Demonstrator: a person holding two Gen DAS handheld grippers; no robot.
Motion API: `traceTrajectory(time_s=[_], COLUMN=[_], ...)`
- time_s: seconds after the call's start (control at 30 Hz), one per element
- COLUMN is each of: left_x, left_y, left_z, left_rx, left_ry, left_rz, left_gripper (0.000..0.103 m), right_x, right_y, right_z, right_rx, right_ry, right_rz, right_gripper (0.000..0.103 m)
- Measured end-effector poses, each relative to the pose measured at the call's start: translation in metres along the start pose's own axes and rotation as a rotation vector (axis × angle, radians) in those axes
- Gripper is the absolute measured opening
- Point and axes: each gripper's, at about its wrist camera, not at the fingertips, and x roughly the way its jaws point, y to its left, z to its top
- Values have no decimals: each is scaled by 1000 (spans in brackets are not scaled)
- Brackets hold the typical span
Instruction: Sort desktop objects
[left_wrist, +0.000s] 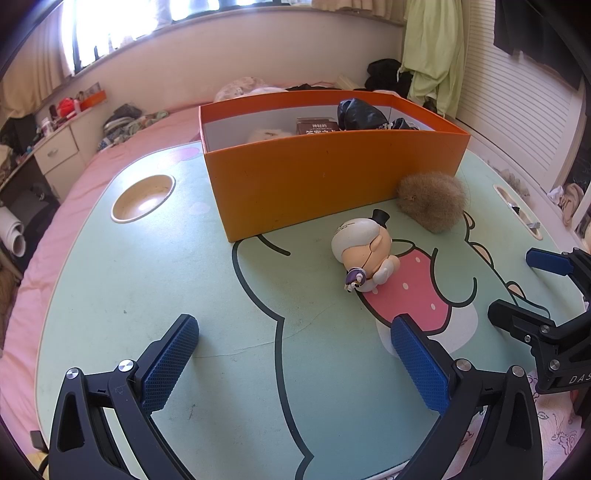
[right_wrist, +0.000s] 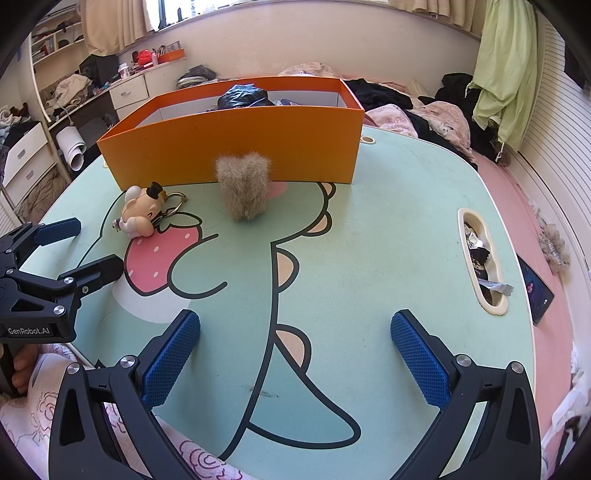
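Note:
A small doll keychain with a black top hat lies on the green cartoon table, in front of an orange box. It also shows in the right wrist view. A brown fur ball rests against the box's front wall; it also shows in the right wrist view. My left gripper is open and empty, low over the table, short of the doll. My right gripper is open and empty over the table's near middle. The box holds a black bag and a brown carton.
A round cup recess sits at the table's far left. A slot recess with wrappers is at the right edge. A phone lies on the pink bed beside the table. Bedding and clothes surround the table.

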Motion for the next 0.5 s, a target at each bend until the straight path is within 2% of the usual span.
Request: traceTrajectory(time_s=[0.5], left_x=[0], left_y=[0], left_z=[0], left_rx=[0], left_ry=[0], left_rz=[0], left_gripper=[103], right_x=[-2], right_y=[1], right_z=[0], right_rx=[0], right_ry=[-1], right_rz=[-2], right_gripper=[103])
